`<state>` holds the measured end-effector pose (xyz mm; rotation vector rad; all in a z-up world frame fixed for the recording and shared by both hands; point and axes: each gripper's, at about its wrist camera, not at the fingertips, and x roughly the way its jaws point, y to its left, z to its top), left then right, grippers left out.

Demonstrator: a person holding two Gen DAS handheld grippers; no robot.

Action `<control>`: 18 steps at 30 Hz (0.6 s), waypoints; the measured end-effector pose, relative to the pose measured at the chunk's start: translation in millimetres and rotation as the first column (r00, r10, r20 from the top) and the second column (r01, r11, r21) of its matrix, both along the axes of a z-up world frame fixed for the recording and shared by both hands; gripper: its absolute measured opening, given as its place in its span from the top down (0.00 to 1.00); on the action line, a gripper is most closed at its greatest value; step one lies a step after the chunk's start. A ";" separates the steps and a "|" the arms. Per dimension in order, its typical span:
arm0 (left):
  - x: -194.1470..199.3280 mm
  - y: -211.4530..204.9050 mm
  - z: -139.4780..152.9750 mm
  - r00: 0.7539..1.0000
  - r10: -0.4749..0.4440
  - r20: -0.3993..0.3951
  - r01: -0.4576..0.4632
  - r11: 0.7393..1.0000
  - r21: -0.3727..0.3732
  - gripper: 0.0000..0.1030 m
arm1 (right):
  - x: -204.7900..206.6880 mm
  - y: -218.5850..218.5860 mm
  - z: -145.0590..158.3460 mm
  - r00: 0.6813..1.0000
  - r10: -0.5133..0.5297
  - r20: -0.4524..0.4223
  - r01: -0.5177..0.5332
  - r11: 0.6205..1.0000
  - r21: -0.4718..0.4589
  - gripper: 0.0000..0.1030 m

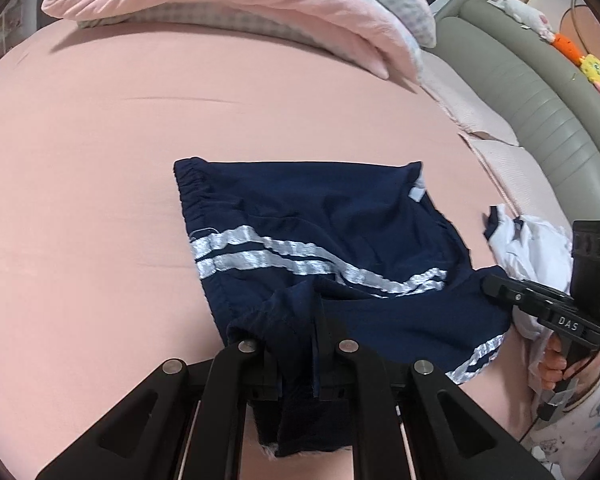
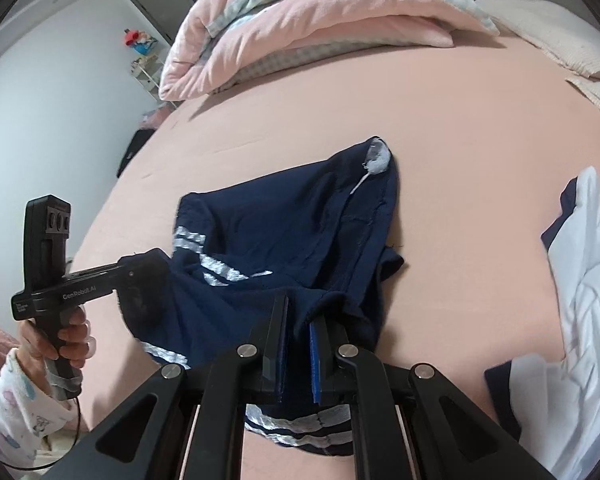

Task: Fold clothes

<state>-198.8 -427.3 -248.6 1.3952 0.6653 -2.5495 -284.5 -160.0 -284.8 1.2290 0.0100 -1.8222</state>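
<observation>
**A:** Left wrist view, what is shown?

**B:** Navy shorts (image 1: 300, 240) with an elastic gathered waistband and paired silvery-white stripes, lying partly doubled on the pink bed sheet (image 1: 80, 140), near the bed's near edge. The left gripper (image 1: 296, 356) has its fingers pinched on a bunched navy hem. The right gripper (image 1: 496, 284) reaches the cloth's right-hand edge; from here its jaws cannot be read. Beside it lies a white garment (image 1: 532, 244) with navy trim; a folded pink quilt (image 1: 240, 4) sits at the far edge.

**B:** Right wrist view?

**A:** The same shorts (image 2: 284, 224), thin, matte and limp, with a white label at the far corner. The right gripper (image 2: 296, 336) holds navy cloth between its narrowly parted pads, gripping it. The left gripper (image 2: 140, 276) is buried in fabric at the shorts' left edge. The white garment (image 2: 580, 300) lies toward the bed's right edge.

**B:** Handling advice?

**A:** A judgement: keep both grips level and the cloth taut between them, so the striped hems meet squarely; slack cloth of this weight would likely wrinkle.
</observation>
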 end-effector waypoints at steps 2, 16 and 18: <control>-2.6 -1.0 -3.9 1.000 -0.003 0.012 0.004 1.000 -0.008 0.93 | -2.6 -2.1 -2.9 1.000 -0.003 0.000 0.003 1.000 0.010 0.93; -0.7 -2.2 -10.6 0.998 -0.012 0.061 0.014 1.000 -0.022 0.75 | -16.0 -4.6 -26.6 0.998 -0.051 0.044 0.047 0.996 0.081 0.93; 2.6 -3.2 -5.5 0.999 -0.013 0.048 0.013 1.000 -0.009 0.59 | -16.5 -4.1 -26.2 0.998 -0.048 0.049 0.044 0.995 0.087 0.92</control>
